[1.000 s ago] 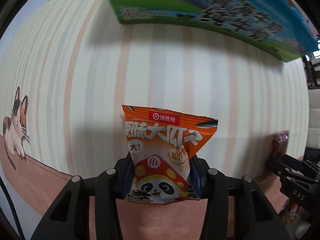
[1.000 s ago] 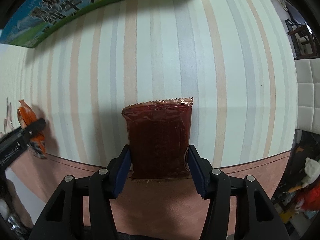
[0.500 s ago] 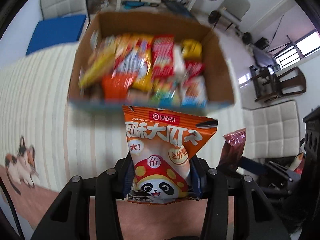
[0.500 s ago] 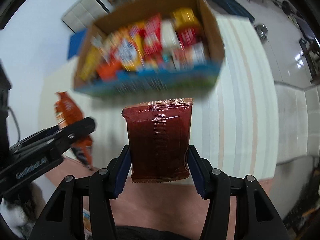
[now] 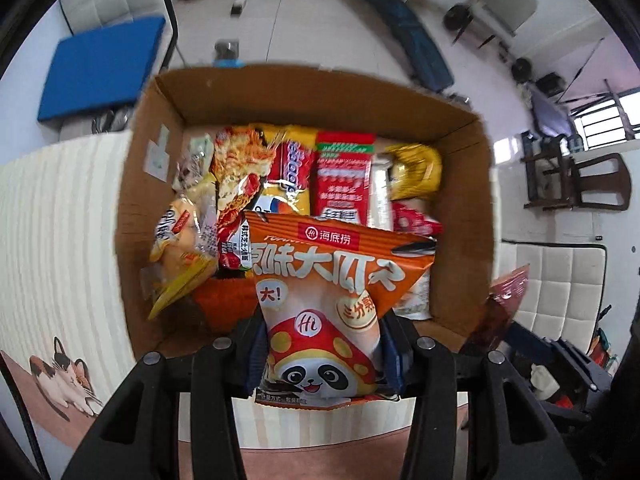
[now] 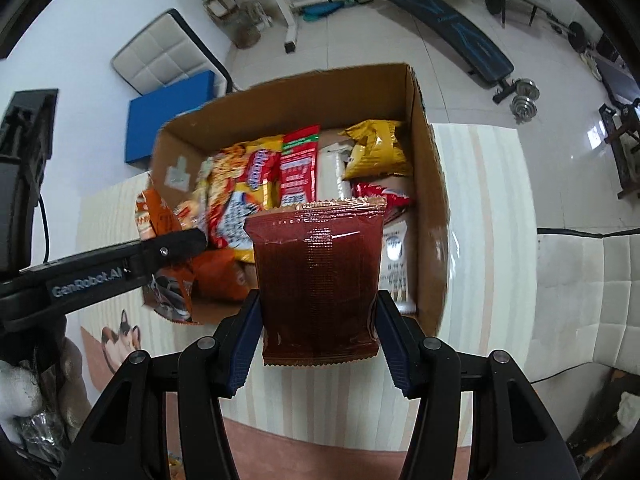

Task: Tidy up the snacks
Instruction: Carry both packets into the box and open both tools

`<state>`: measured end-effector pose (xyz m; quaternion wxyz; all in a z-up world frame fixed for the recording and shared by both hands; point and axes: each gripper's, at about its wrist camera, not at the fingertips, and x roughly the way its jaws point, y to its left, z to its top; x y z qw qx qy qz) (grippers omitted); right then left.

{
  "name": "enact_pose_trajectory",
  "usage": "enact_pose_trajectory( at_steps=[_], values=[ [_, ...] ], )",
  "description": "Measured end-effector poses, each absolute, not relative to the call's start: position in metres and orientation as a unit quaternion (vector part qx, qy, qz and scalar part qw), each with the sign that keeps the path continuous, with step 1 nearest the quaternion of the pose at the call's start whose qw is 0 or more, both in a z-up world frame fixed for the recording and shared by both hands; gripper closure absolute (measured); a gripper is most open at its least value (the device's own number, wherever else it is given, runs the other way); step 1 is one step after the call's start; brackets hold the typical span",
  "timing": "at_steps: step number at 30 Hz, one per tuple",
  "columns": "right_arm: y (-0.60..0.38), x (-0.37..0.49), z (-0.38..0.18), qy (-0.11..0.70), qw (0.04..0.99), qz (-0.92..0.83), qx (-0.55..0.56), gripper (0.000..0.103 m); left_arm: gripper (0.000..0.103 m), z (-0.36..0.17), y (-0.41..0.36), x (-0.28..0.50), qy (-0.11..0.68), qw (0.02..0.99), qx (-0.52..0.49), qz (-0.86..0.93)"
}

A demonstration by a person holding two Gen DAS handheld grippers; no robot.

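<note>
Left gripper (image 5: 324, 354) clamped on orange panda snack bag (image 5: 328, 300), right gripper (image 6: 318, 332) clamped on dark red packet (image 6: 318, 280), both held above snack-filled cardboard box (image 6: 430, 216)

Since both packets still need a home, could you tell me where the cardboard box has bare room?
Bare cardboard floor shows along the near wall of the cardboard box, in front of the orange packs, and at the far-left corner by the sticker. The middle and far-right are crowded with upright packets, including the yellow bag and red packet.
</note>
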<state>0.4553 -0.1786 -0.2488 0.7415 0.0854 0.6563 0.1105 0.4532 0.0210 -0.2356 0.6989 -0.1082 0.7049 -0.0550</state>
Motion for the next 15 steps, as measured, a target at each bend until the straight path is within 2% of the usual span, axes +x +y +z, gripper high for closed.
enact_pose_trajectory(
  at_steps=[6,15],
  values=[
    [-0.176,0.478,-0.287,0.685,0.718,0.102,0.068,0.045,0.059,-0.276,0.016,0.465,0.740,0.664,-0.096,-0.050],
    [-0.175,0.486,-0.322,0.716,0.687,0.103,0.073,0.044,0.058,-0.301,0.011,0.464,0.761,0.640,-0.091,-0.055]
  ],
)
